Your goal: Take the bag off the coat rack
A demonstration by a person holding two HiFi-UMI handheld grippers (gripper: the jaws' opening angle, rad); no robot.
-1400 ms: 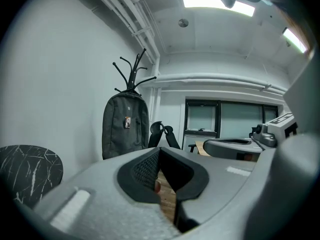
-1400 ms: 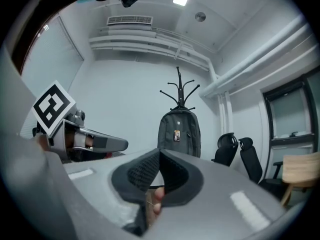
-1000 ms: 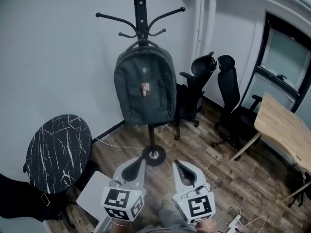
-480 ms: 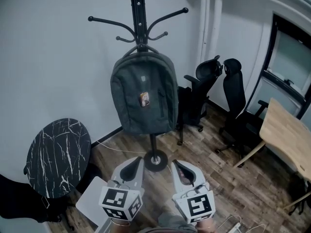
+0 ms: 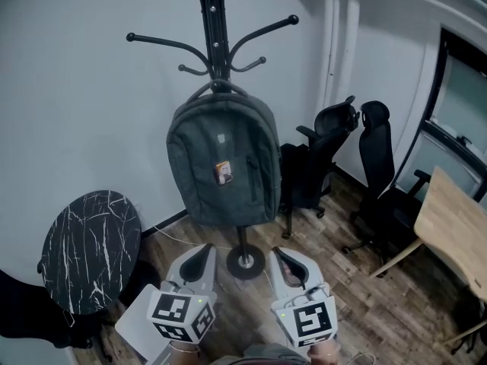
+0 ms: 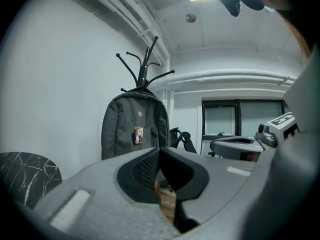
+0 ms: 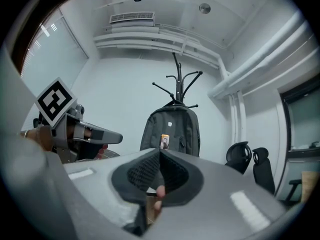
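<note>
While both claws are pointing at it from well apart, the bag (image 5: 222,169) is hanging on the coat rack (image 5: 216,21), up off the floor, w/ its top loop caught by the pole just below the short hooks. It's a dark gray backpack of soft cloth, rounded at the top & flat on the front, and it's covering the middle of the pole. A little picture tag (image 5: 223,172) is sticking on the front, & a short zipper (image 5: 252,178) is running up & down just beside it. The rack is thin black metal w/ curvy hooks (image 5: 268,27) ending in small balls. Its round foot (image 5: 246,262) is sitting on the wood floor (image 5: 358,280) under the bag.

The left claw (image 5: 204,249) is pressing its two sides together w/ nothing btwn them. Its inside pads are looking black & bumpy like a net, & the outside is smooth gray plastic. The right claw (image 5: 278,254) is doing the same: squeezed tight, pinching nothing. Each one is carrying a cube (image 5: 176,316) w/ black & white square marks at the back.

To the left a round table (image 5: 91,249) is standing by the white wall (image 5: 76,112); its top is black w/ white cracks like marble. To the right 2 black office chairs (image 5: 378,166) are standing near a light wood desk (image 5: 456,230).
</note>
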